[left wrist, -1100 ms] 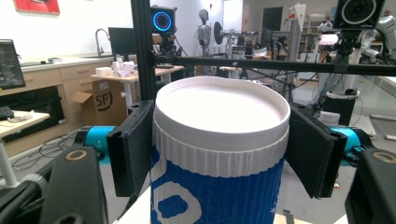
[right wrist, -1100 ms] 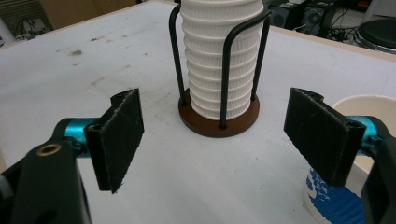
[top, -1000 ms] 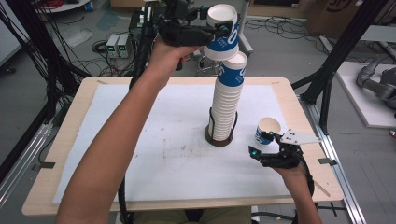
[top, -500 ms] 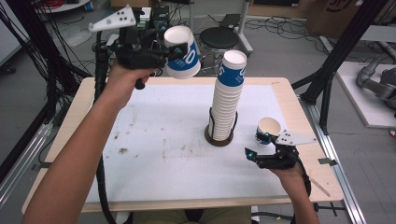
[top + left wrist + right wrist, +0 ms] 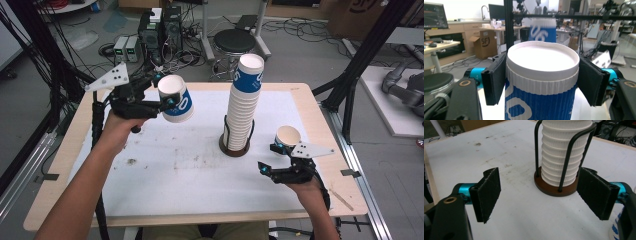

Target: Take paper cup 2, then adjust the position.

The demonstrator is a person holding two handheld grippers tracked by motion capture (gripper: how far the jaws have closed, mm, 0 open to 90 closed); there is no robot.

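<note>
left gripper [image 5: 167, 102] clamps a blue paper cup [image 5: 176, 98] (upright, above the table [image 5: 150, 165]); right gripper [image 5: 274, 161] stands open and empty near the cup stack [image 5: 243, 107]

The held cup [image 5: 541, 82] is paper with a ribbed, matt blue-and-white sleeve and a smooth white rim; the stacked cups [image 5: 560, 152] show the same ribbed paper; their holder [image 5: 567, 157] is thin black metal wire on a smooth brown base; the left claw [image 5: 541, 81] has matt black, slightly rough pads; the bench [image 5: 65, 150] is pale wood under a stained white sheet.
</note>
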